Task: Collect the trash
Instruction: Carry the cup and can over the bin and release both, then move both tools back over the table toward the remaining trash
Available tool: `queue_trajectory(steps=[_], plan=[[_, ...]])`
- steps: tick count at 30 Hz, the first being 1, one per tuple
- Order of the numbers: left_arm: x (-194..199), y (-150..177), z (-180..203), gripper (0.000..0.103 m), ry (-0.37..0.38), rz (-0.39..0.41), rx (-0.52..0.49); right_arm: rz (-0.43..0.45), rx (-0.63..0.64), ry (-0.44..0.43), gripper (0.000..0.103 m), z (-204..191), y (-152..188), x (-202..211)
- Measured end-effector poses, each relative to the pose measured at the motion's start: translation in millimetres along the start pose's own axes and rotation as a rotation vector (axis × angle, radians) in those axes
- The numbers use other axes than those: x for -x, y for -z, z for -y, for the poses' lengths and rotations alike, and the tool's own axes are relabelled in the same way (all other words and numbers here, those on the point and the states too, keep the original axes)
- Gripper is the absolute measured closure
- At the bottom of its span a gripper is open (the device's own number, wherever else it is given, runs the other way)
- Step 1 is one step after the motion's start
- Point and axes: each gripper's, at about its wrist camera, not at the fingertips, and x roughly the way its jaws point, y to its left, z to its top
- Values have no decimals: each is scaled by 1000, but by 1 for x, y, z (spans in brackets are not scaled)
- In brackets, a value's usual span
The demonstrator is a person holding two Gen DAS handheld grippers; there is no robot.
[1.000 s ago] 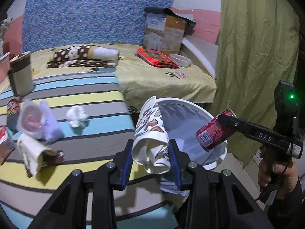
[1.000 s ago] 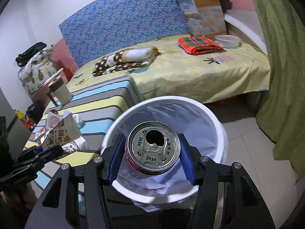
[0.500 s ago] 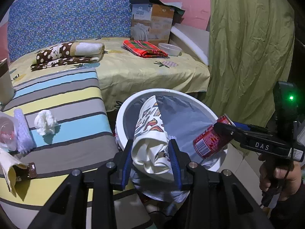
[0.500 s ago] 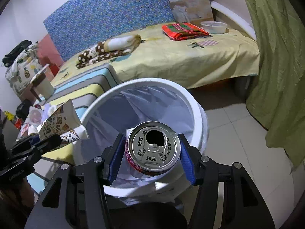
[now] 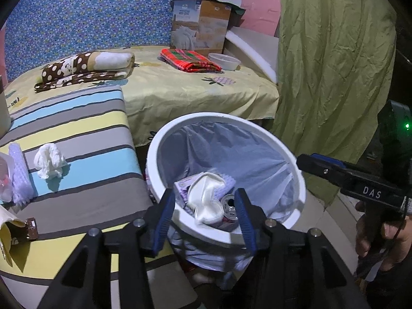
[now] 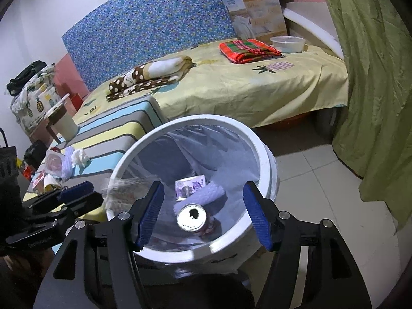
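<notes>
A white bin with a pale liner stands on the floor beside the striped bench. Inside lie a red soda can, a crumpled paper cup, a purple carton and a lilac wrap. My left gripper is open and empty over the bin's near rim. My right gripper is open and empty over the bin, with the can below it. A crumpled white tissue lies on the bench.
The striped bench holds more trash at its left end: a lilac roll, a plastic lid, a paper bag. A yellow bed with blankets, a box and a bowl lies behind. A green curtain hangs on the right.
Both grippers opened over the bin. The paper cup left my left gripper and the red can left my right gripper; both now lie inside the bin.
</notes>
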Motion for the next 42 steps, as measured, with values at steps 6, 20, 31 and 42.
queue_trajectory(steps=[6,20,31,42], plan=[[9,-1,0,53,20,21,10,15,4,-14,38,-6,-3,3],[52,15,-22,53,-44,79,57,23,62,-82,38,-46,3,11],[82,35,-53,53,-136,104,130,1,143,-182,38,-90,13,6],[111,58,-91,53,-225,128,214,-36,201,-259,38,-120,22,-1]])
